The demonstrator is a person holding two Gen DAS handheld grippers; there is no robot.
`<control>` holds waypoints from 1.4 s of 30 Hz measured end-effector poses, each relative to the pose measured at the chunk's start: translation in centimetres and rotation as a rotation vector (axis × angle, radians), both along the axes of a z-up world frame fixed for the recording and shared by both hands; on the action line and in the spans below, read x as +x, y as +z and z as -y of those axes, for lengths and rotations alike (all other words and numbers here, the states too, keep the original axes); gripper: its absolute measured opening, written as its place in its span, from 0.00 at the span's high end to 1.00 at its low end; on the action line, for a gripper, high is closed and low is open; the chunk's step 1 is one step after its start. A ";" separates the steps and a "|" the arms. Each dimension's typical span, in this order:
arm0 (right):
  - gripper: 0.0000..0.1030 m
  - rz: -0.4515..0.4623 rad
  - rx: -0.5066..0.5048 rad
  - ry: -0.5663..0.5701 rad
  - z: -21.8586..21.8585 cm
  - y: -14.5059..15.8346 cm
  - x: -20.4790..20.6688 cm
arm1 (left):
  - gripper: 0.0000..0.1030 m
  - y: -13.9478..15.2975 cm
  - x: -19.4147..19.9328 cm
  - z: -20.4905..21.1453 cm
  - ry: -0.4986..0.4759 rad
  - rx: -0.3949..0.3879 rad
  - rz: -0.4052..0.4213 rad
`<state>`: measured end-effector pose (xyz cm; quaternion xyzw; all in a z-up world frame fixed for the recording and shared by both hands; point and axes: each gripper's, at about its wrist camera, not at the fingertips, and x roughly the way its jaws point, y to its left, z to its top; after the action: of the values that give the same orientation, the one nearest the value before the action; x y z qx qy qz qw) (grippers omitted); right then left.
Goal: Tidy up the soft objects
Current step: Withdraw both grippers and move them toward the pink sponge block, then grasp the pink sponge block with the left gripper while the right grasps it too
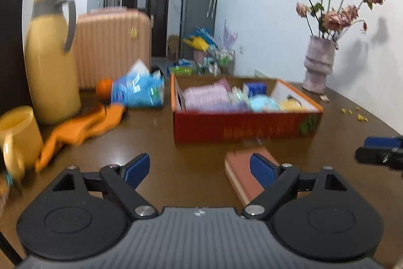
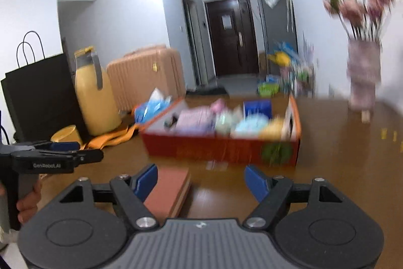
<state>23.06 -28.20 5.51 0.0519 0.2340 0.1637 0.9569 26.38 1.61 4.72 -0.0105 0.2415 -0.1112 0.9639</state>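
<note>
A red cardboard box (image 1: pixel 241 129) (image 2: pixel 221 149) stands on the brown table and holds several soft items in pink, green, light blue and yellow. An orange cloth (image 1: pixel 78 129) (image 2: pixel 110 139) lies on the table to its left, with a blue tissue pack (image 1: pixel 138 91) (image 2: pixel 151 106) behind it. My left gripper (image 1: pixel 201 168) is open and empty above the table in front of the box. My right gripper (image 2: pixel 201 179) is open and empty, also in front of the box. Each gripper shows in the other's view, the left one (image 2: pixel 63 153) and the right one (image 1: pixel 380 149).
A reddish book (image 1: pixel 248 177) (image 2: pixel 168 193) lies on the table just ahead of both grippers. A yellow thermos jug (image 1: pixel 51 54), a yellow mug (image 1: pixel 17 132) and an orange fruit (image 1: pixel 104 87) stand at the left. A vase of dried roses (image 1: pixel 318 64) stands at the right. A black paper bag (image 2: pixel 42 97) stands far left.
</note>
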 end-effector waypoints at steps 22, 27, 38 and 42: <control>0.46 -0.107 0.054 0.017 -2.9 -3.8 0.9 | 0.43 -2.7 1.4 0.6 -0.038 -0.118 -0.154; 0.56 -0.125 0.110 0.027 -3.5 -4.1 4.1 | 0.51 -2.9 4.3 1.5 -0.083 -0.195 -0.191; 0.66 -0.205 0.195 0.025 -4.8 -6.0 10.2 | 0.64 -5.1 8.7 1.8 -0.104 -0.309 -0.313; 0.67 -0.251 0.262 0.024 -4.4 -6.8 11.1 | 0.64 -5.4 9.3 1.1 -0.102 -0.367 -0.339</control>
<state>34.18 -23.81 -1.32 0.1933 0.3289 0.1964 0.9033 35.69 0.53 -0.70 -0.1914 0.3756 -0.1983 0.8848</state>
